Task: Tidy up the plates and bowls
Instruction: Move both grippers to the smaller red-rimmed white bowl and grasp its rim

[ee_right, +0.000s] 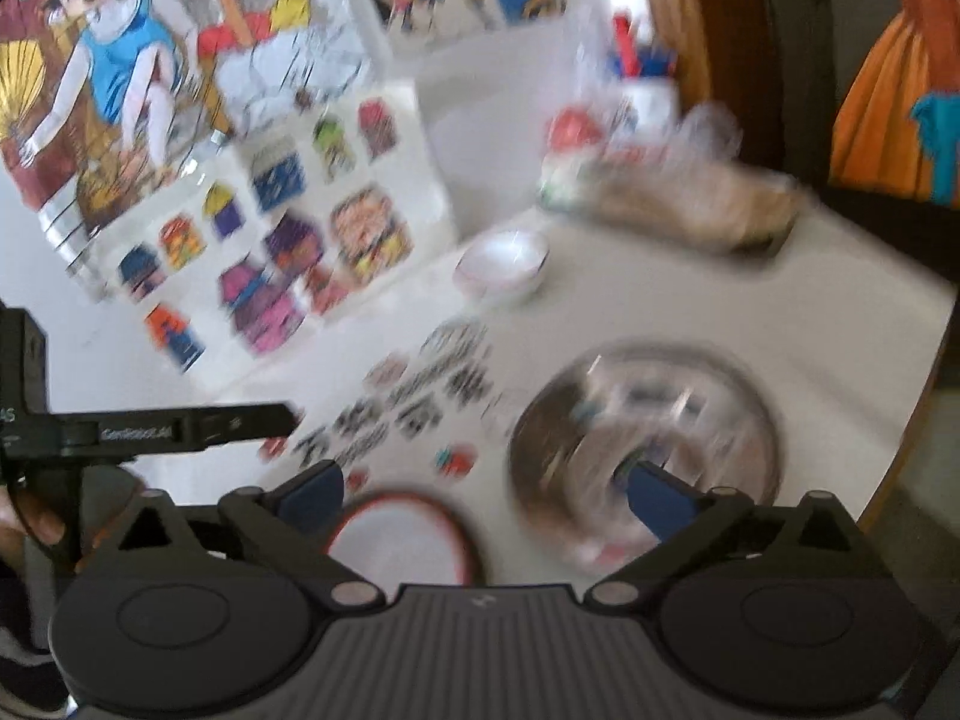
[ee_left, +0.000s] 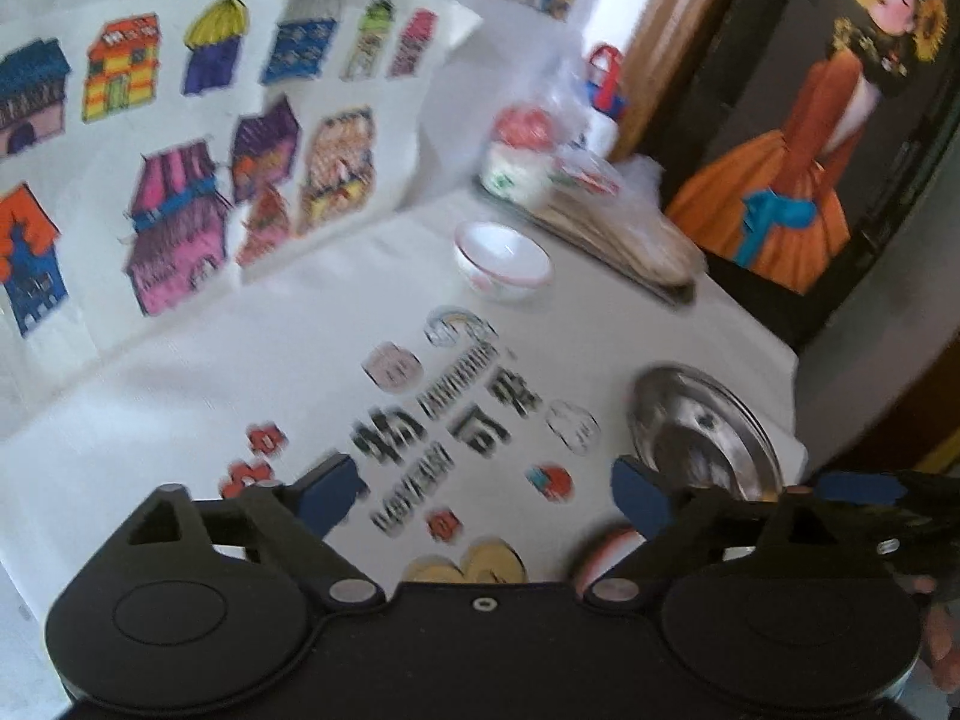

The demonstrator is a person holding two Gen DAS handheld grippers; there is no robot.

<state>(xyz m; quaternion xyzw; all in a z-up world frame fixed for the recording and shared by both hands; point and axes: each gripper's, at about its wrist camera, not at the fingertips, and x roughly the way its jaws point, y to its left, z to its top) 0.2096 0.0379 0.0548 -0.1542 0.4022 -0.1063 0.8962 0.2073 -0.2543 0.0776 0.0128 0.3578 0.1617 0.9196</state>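
Both hand-held grippers, left (ee_left: 489, 495) and right (ee_right: 486, 489), are standing spread and empty; steel plate (ee_right: 645, 450) at four o'clock, white bowl (ee_right: 503, 264) at twelve, red-rimmed dish (ee_right: 399, 540) are lying apart, unstacked.

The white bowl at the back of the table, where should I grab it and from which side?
Take the white bowl by its rim, one finger inside and one outside. It stands upright, mouth up, apart from the other dishes. Coming from above on the near side looks easiest, since clutter sits close behind.
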